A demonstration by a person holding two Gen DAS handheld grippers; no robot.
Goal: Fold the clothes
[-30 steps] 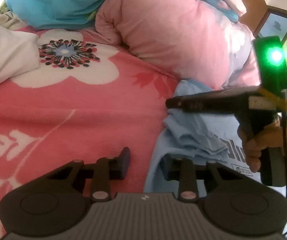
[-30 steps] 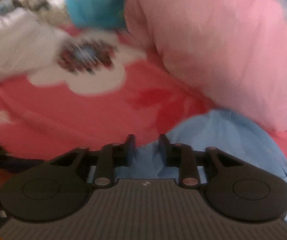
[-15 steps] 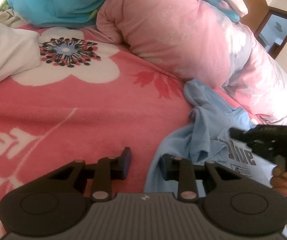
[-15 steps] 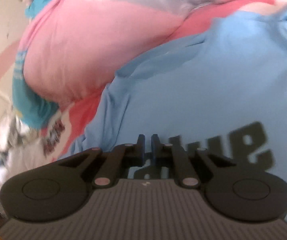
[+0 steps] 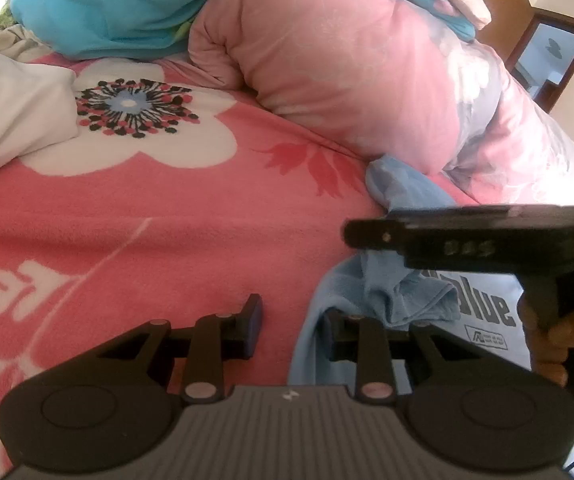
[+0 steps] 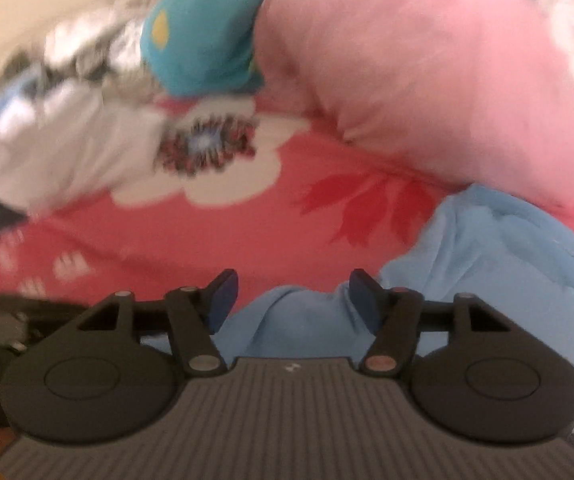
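1. One light blue T-shirt [image 5: 483,304] with dark lettering.
2. One white garment [image 5: 11,112].
3. One pink flowered blanket [image 5: 147,220].
4. One pink duvet roll [image 5: 347,80].
5. One turquoise pillow [image 5: 127,4].
6. Two grippers: left gripper [image 5: 293,322], right gripper [image 6: 293,294].

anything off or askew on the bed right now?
Only the light blue t-shirt: it lies bunched and crumpled at the edge of the pink floral blanket, one end rucked up against the pink duvet. Nothing looks torn or spilled.
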